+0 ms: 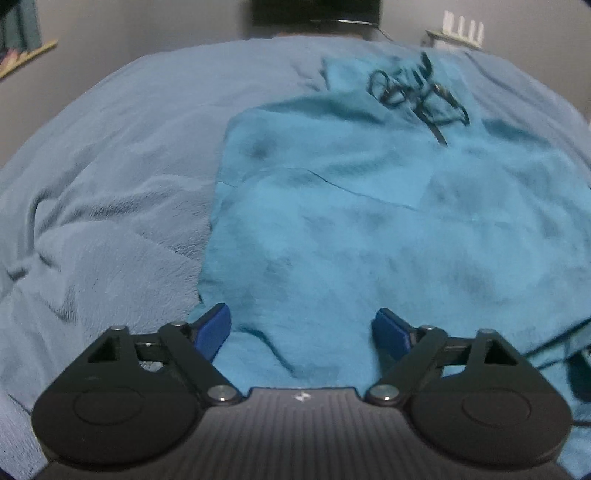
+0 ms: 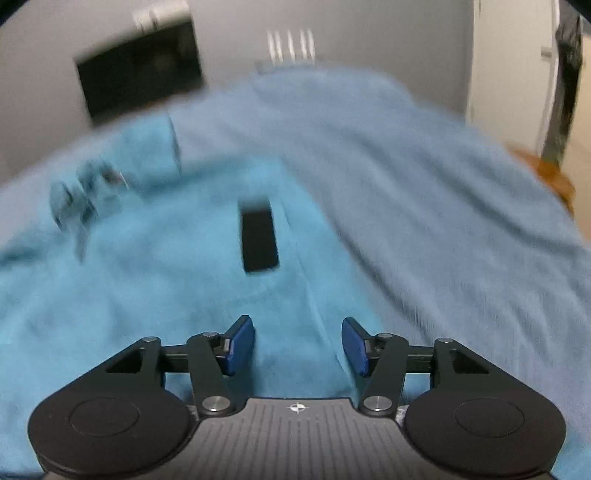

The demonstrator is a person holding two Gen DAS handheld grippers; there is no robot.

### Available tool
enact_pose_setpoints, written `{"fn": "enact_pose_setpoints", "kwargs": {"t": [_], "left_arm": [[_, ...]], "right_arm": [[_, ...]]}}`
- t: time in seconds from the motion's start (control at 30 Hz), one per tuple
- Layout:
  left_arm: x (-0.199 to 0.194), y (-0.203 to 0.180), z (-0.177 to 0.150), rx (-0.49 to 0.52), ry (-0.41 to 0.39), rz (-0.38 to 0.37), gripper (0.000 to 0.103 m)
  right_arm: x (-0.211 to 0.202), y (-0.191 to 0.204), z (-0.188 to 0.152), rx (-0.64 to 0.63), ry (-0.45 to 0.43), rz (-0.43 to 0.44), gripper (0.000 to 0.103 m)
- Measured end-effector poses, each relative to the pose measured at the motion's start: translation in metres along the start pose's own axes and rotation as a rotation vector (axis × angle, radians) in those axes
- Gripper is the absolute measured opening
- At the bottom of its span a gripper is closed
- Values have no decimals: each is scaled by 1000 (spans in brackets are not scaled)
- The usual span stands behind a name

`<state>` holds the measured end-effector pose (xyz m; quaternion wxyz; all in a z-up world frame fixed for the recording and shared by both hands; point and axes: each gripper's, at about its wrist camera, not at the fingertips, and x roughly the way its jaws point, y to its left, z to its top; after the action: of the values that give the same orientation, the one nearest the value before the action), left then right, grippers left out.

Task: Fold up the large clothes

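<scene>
A large teal fleece garment [image 1: 369,221] lies spread on a bed, with a dark printed design [image 1: 417,92] near its far end. My left gripper [image 1: 301,328] is open and empty, just above the garment's near left edge. In the right wrist view the same garment [image 2: 147,277] lies below, with a black rectangular patch [image 2: 258,236] on it. My right gripper [image 2: 298,345] is open and empty above the garment's right edge. This view is motion-blurred.
A grey-blue fleece blanket [image 1: 110,184] covers the bed [image 2: 424,203] around the garment. A dark screen [image 2: 140,77] hangs on the far wall. A shelf with white items [image 1: 461,33] stands behind the bed. A door [image 2: 513,66] is at the right.
</scene>
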<state>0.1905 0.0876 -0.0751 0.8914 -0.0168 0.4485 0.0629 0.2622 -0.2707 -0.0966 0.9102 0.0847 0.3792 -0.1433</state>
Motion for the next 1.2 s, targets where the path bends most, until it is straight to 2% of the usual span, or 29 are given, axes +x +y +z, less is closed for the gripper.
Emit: {"fn": "enact_pose_setpoints", "kwargs": {"t": [0.03,0.1,0.2,0.3,0.4,0.47,0.57,0.7,0.87,0.93,1.03,1.2], "left_arm": [[0,-1,0,5,1,3,87],[-2,0,-3,0,-6,-1,87],[-15,8,-4,-46,-61,-38,87],[-53,22,0,-127,-157,-85,87],[-108,43,3,-192,-249,-212,89],[-142,58,5,-181,-259,-329,90],[-191,72,-1,-91,-274,-451,91],[-244,74,-27,107,-257,-519,94],[-285,60,-84,383,-222,-504,94],[-293,57,-108,464,-208,-509,94],[-304,61,-138,537,-181,-523,94],[-318,77,-170,580,-120,-582,94]], "right_arm": [[4,-5,-1,33,26,3,64],[3,-15,0,103,19,25,67],[-14,-27,-2,188,-49,71,71],[-44,-38,-2,263,-136,165,71],[-87,-50,9,303,-164,338,72],[-121,-58,18,253,-199,438,81],[-173,-70,30,121,-254,514,86],[-226,-100,30,-63,-277,566,90],[-265,-138,9,-271,-196,480,90],[-275,-152,-4,-329,-166,464,90],[-289,-173,-23,-373,-89,475,90],[-326,-201,-60,-524,-25,495,90]]}}
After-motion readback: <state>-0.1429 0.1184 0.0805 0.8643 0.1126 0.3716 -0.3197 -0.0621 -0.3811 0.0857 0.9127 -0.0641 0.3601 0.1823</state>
